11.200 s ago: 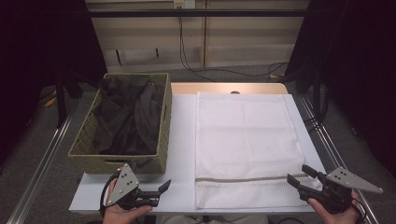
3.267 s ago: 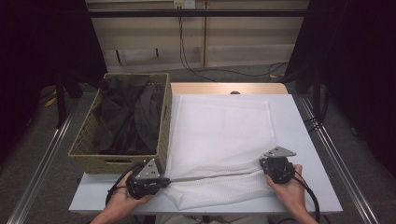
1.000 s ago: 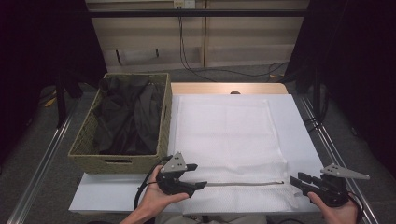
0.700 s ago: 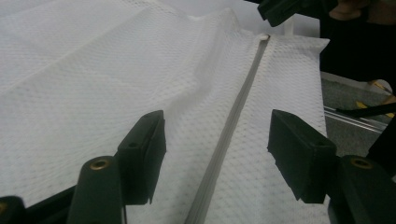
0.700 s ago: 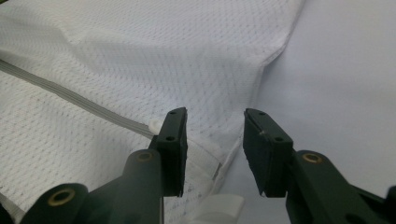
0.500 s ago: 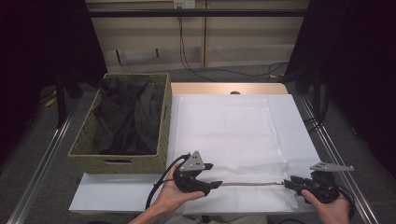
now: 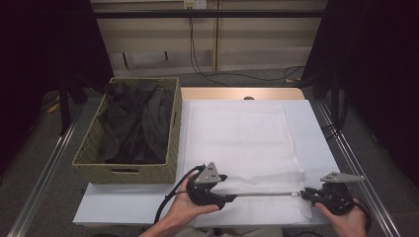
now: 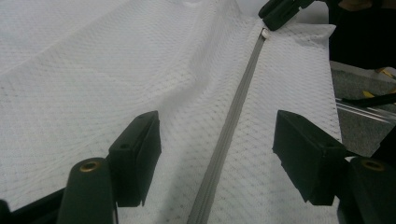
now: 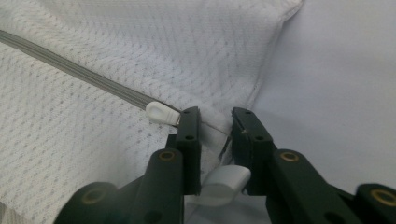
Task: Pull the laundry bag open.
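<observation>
- A white mesh cloth (image 7: pixel 242 148) lies spread flat on the white table (image 7: pixel 128 202), with a grey zipper (image 7: pixel 264 194) running across its near part from one gripper to the other.
- The right gripper (image 7: pixel 307 193) sits at the zipper's right end, near the cloth's right edge; its jaws are nearly closed, pinching a fold of cloth beside the white zipper pull (image 9: pixel 161 113).
- The left gripper (image 7: pixel 230 198) rests at the zipper's left end; its jaws stand wide apart, holding nothing, and the zipper runs between them.
- A woven basket (image 7: pixel 94 153) with dark fabric (image 7: pixel 133 126) inside stands just beside the cloth's left edge.
</observation>
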